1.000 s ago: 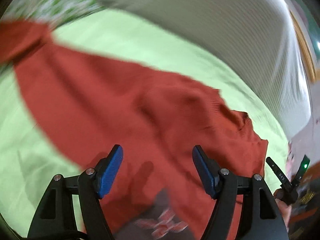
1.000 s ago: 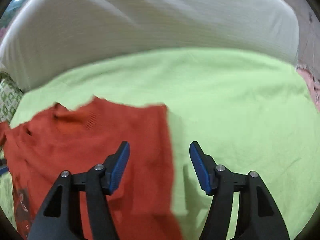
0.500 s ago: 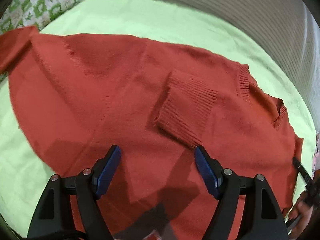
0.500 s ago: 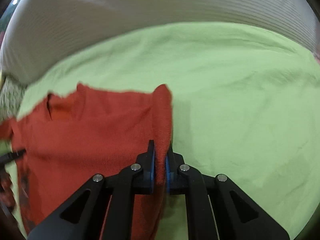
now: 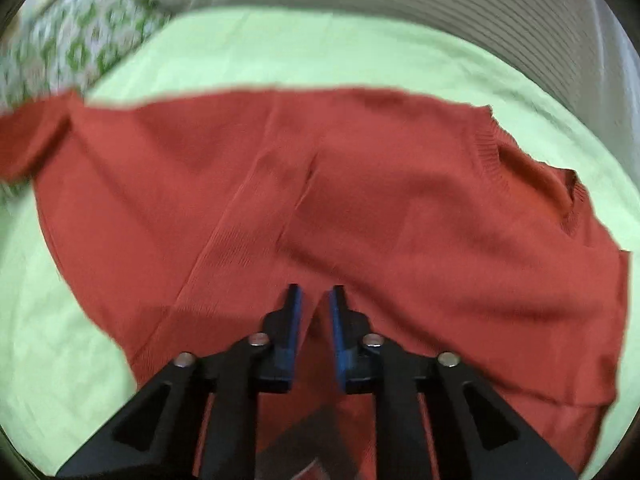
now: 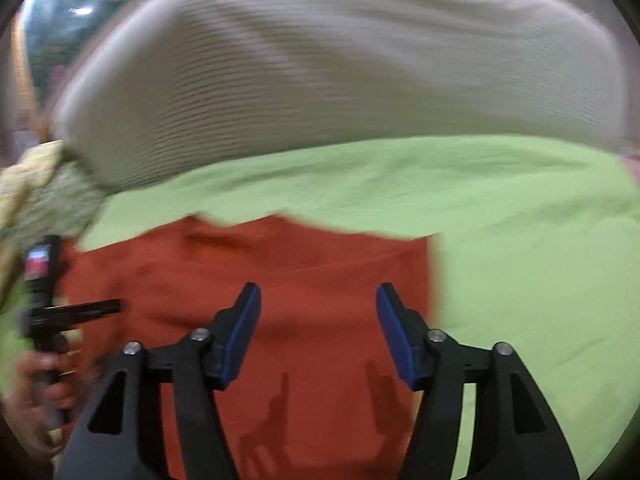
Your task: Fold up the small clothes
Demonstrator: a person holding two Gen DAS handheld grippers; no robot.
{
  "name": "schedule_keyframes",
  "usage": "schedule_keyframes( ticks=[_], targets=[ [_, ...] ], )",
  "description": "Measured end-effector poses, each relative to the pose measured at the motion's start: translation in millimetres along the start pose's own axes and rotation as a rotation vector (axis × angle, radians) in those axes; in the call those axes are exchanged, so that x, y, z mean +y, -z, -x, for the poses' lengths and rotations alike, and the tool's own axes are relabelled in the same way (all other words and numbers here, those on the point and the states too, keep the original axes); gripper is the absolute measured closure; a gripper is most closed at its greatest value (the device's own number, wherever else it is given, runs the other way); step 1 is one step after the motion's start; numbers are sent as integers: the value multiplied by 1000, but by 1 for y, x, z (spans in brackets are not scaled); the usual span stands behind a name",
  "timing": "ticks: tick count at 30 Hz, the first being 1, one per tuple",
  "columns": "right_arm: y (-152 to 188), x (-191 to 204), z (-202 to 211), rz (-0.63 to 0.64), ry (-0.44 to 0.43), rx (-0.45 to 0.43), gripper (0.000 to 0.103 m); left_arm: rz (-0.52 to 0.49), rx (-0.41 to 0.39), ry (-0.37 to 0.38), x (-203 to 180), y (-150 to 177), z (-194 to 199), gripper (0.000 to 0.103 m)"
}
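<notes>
A rust-red knitted sweater (image 5: 360, 200) lies spread, partly folded, on a lime-green bed sheet (image 5: 280, 52). Our left tongs (image 5: 316, 300) have just been closing, and a ridge of the red knit sits between the blue pads, which appear to pinch it. Our right tongs (image 6: 318, 300) have just been opening and now stand apart above the sweater's straight folded edge, holding nothing. To fold well, we judge the left tongs should lift the pinched fabric and carry it across evenly, keeping the edge straight so no bunching forms. Beyond the sweater rises a pale ribbed cushion (image 6: 340, 60), and a green-and-white patterned cloth (image 5: 80, 40) lies at the sheet's corner; neither blocks the fold.
</notes>
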State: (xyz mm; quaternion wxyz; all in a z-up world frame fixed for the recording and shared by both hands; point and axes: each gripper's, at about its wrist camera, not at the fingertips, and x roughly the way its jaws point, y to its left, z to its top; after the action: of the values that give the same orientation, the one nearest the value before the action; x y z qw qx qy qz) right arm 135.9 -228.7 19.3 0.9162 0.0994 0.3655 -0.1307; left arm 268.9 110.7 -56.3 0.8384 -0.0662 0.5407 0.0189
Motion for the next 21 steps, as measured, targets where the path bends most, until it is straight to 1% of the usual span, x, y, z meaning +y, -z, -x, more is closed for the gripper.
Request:
schedule_keyframes(
  ticks=[1, 2, 4, 5, 6, 8, 9, 10, 12, 14, 15, 18, 19, 21],
  targets=[
    [4, 8, -7, 9, -48, 38, 39, 29, -1, 32, 15, 4, 6, 71],
    [8, 15, -13, 24, -46, 64, 39, 55, -10, 34, 30, 7, 13, 64],
    [16, 23, -17, 49, -47, 83, 39, 124, -48, 14, 65, 9, 30, 34],
    [19, 25, -18, 45, -57, 94, 39, 175, -74, 2, 94, 10, 40, 29],
    [19, 29, -25, 38, -63, 105, 39, 215, -87, -5, 113, 9, 44, 24],
    [22, 33, -20, 39, -84, 108, 39, 326, -93, -8, 164, 5, 51, 23],
    [20, 37, -25, 41, -100, 103, 39, 379, -91, -2, 188, 1, 51, 23],
    [27, 37, -9, 46, -102, 101, 39, 424, -88, -2, 211, -2, 50, 22],
    [30, 39, -10, 49, -106, 102, 39, 516, -92, -29, 258, -10, 45, 21],
    [35, 40, -13, 36, -112, 114, 39, 583, -78, -86, 290, -20, 33, 21],
    [39, 44, -17, 27, -107, 120, 39, 609, -75, -119, 308, -27, 28, 21],
    [47, 40, -18, 2, -109, 129, 39, 626, -129, -218, 340, -47, 24, 21],
    [49, 38, -19, 1, -106, 136, 39, 624, -144, -229, 352, -54, 23, 21],
    [54, 33, -22, 14, -92, 147, 39, 615, -182, -205, 363, -69, 22, 22]
  ],
)
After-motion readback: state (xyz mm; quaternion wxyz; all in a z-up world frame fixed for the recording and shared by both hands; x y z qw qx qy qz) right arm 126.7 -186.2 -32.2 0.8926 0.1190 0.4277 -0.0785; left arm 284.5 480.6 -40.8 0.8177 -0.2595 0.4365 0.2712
